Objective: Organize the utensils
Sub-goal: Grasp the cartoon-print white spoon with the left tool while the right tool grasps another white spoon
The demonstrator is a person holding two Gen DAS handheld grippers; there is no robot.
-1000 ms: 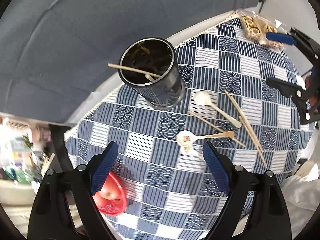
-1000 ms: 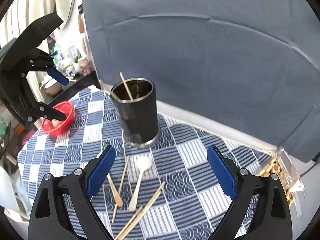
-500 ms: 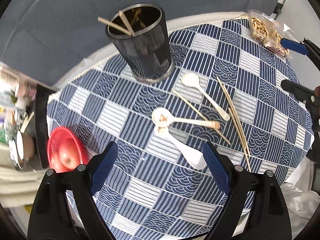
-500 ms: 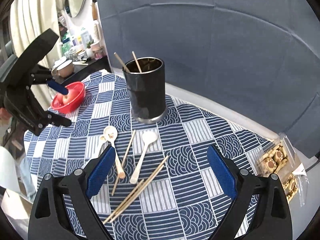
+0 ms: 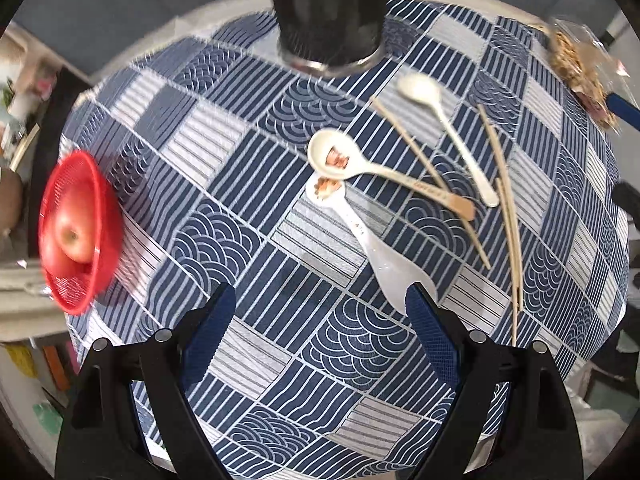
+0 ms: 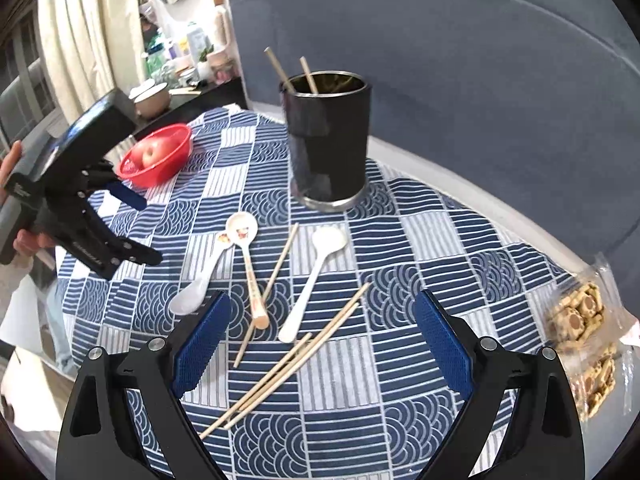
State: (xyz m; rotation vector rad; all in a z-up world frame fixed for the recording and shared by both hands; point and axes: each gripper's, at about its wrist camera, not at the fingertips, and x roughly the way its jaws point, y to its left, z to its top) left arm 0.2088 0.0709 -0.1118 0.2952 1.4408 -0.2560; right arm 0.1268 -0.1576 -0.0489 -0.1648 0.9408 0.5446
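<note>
A black utensil cup (image 6: 328,140) with two chopsticks in it stands on the blue patterned tablecloth (image 6: 400,240); its base shows in the left wrist view (image 5: 330,12). In front lie a patterned spoon (image 5: 360,168), a white ladle spoon (image 5: 372,252), a cream spoon (image 5: 448,128), a single chopstick (image 5: 432,176) and several chopsticks (image 5: 508,216). My left gripper (image 5: 320,320) is open above the cloth, its right finger next to the ladle spoon's bowl. It also shows in the right wrist view (image 6: 132,232). My right gripper (image 6: 320,340) is open and empty over the chopsticks (image 6: 296,364).
A red bowl (image 6: 158,156) holding an apple sits at the table's left edge. A clear packet of biscuits (image 6: 584,336) lies at the right edge. A blue-grey backdrop rises behind the cup. Shelves with clutter stand far left.
My left gripper has dropped and moved in toward the spoons; the cup now sits at the top edge of its view. My right gripper has pulled back and tilted down over the chopsticks.
</note>
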